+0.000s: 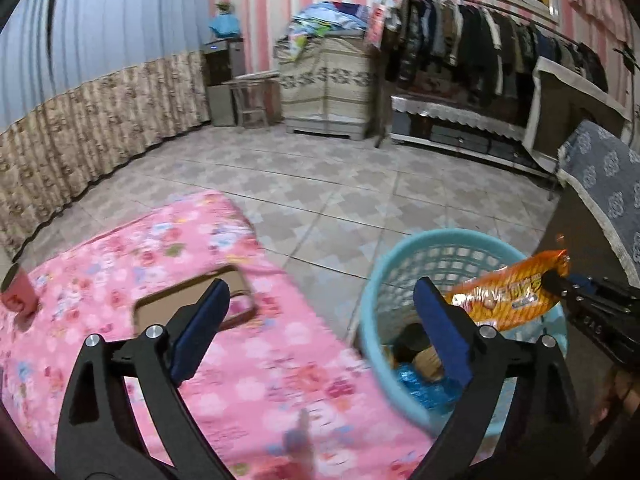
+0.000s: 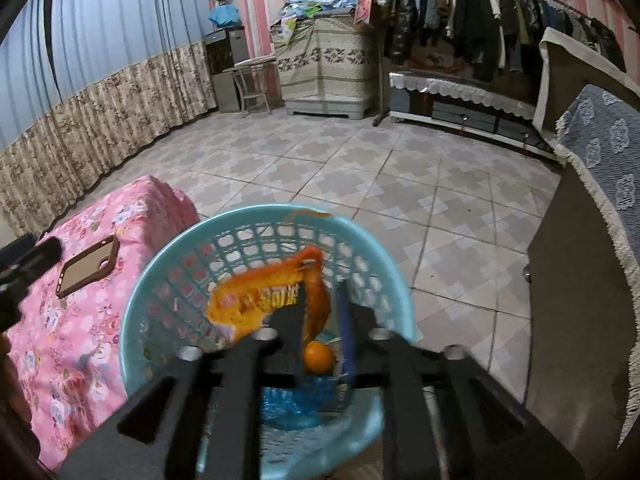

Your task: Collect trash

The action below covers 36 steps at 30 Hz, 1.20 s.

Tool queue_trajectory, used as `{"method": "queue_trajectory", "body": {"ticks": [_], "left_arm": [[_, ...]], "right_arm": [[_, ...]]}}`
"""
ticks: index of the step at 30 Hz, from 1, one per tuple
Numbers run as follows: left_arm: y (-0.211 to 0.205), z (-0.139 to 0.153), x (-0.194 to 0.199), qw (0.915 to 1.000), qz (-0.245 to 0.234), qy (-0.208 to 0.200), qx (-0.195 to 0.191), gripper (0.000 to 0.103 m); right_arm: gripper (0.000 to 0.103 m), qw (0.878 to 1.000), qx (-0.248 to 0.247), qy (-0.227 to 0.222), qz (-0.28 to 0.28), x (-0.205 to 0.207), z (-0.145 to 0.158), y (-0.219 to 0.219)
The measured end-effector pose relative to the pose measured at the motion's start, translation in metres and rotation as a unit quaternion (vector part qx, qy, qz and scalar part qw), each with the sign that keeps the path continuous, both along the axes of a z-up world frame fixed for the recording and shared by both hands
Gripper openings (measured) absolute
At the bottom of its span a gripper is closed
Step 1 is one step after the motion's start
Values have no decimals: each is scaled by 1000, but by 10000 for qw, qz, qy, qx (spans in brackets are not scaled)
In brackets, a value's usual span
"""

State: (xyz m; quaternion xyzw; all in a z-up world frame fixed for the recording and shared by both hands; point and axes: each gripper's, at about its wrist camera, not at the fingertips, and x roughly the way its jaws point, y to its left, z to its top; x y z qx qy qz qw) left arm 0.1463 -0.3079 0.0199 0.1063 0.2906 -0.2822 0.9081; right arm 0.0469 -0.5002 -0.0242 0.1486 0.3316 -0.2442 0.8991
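A teal lattice basket (image 1: 452, 235) (image 2: 256, 213) stands on the tiled floor beside the pink-covered table. An orange snack wrapper (image 1: 504, 296) (image 2: 256, 300) hangs over its mouth at the tip of my right gripper (image 1: 556, 282) (image 2: 322, 308). The jaws stand apart, and the thin wrapper lies against the left finger with a gap to the blue pad. In the basket lie an orange ball (image 2: 318, 356), a crinkled blue wrapper (image 2: 288, 408) and a dark can (image 1: 412, 336). My left gripper (image 1: 320, 300) is wide open and empty, over the table edge and the basket rim.
The pink floral table (image 1: 120, 264) carries a brown-rimmed phone case (image 1: 168, 304) (image 2: 86, 268) and a pink cup (image 1: 18, 296) at the far left. A dark cabinet with a grey cloth (image 2: 580, 300) stands close on the right. Tiled floor (image 2: 360, 168) stretches beyond.
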Motion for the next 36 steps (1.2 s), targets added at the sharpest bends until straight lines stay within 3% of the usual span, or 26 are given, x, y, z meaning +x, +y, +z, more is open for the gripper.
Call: {"method": "queue_trajectory", "body": {"ticks": [1,2,8,9,13,21,27,36], "left_arm": [[9,2,0,10000,83,-48,-2,93],[16,4,1,9999,148,-81,-2,94],[64,18,-1,9984,508,-222,-120,97],[70,20,-3,9981,541,-255,-128,97],[101,33,-13,9958,793,-374,-247,97],[159,54,-49,9889,1230,-779,-291,98],[209,51,-74,9807,1680,-964,-258,98],[281,23,-100,9696,2313,-783,-168,98]], "right_arm": [[61,10000,3,-2,-6,1,-2,2],[67,10000,-7,-29,-11,3,-3,4],[78,9999,13,133,27,12,-13,13],[84,9999,-25,110,-5,11,-12,17],[94,9997,-243,-69,-37,4,0,30],[97,9959,-578,-593,361,-5,38,90],[97,9872,-711,-1030,989,-14,62,161],[98,9708,-650,-1223,1959,-12,52,251]]}}
